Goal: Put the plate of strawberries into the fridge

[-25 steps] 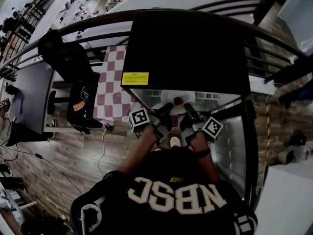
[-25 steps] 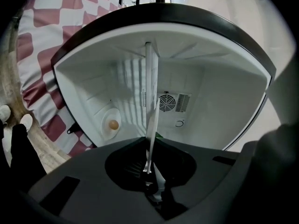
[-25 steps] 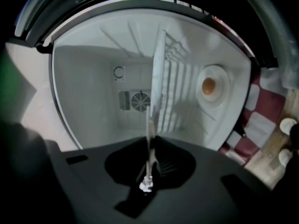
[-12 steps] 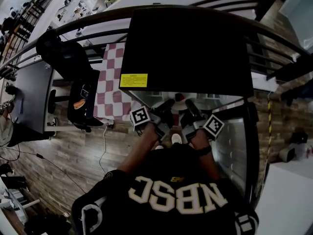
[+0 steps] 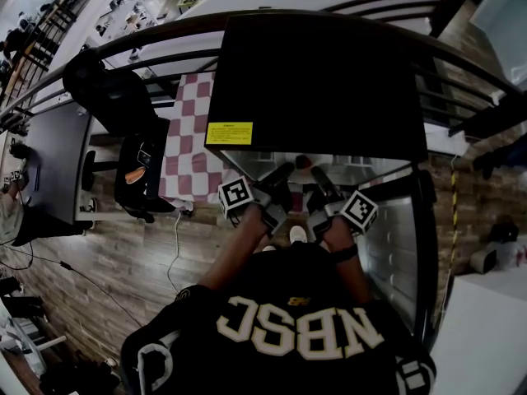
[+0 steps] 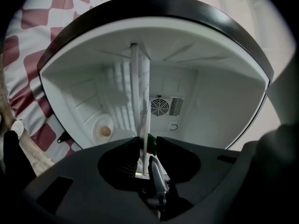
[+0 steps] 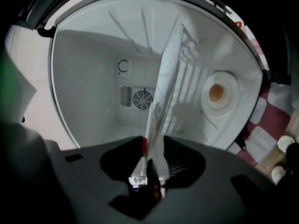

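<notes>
Inside the fridge [image 6: 210, 101], the plate [image 6: 140, 92] sat between my left gripper [image 6: 145, 144] and right gripper [image 7: 154, 144]. Both sets of jaws were opening off its rim, so I judged it delivered.

My head camera looks steeply down over the open fridge [image 5: 313, 81]. Both my gripper cameras peer close into its white interior, sharing the rear fan [image 6: 160, 107].
</notes>
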### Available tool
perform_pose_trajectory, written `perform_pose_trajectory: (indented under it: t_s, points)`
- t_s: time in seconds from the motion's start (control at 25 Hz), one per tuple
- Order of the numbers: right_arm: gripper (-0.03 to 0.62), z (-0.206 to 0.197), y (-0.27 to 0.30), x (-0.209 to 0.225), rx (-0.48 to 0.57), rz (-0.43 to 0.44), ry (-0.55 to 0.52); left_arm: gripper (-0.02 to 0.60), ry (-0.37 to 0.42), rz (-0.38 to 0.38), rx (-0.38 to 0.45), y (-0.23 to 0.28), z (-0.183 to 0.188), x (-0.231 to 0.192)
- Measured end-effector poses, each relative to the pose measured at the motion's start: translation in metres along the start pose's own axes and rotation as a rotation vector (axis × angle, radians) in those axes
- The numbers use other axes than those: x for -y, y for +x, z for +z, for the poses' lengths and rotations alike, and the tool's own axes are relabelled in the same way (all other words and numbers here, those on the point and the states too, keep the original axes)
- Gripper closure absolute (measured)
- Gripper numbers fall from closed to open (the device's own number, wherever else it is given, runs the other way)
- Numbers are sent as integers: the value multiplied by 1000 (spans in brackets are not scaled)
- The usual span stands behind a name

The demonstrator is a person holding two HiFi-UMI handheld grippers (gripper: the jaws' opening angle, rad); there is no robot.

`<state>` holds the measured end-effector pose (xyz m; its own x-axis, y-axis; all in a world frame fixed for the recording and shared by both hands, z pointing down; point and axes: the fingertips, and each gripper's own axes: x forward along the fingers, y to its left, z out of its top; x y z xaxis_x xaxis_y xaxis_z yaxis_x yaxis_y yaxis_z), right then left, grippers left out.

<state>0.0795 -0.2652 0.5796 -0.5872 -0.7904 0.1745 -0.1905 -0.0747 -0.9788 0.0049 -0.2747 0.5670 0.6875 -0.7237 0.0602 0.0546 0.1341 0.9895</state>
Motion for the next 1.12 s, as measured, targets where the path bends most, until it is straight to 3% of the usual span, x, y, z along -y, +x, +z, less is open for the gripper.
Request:
perform_pose_trajectory:
  t_s: [0.16, 0.36, 0.56, 0.88, 1.12]
  points:
    - [361, 2, -2, 0, 25, 5, 11, 441, 10, -5, 9, -4, 4, 3]
    - [355, 9, -11, -8, 70, 34, -25, 407, 31, -9, 13, -12, 7, 8]
    - [355, 3, -20, 2, 81, -2, -9, 402, 71, -12, 17, -26, 8, 8]
    - [356, -8, -40, 6, 116, -5, -32, 402, 252, -14, 11, -52, -1, 10]
    - [359, -11, -54, -4, 152, -16, -194, 403, 423, 15, -90, -62, -19, 9]
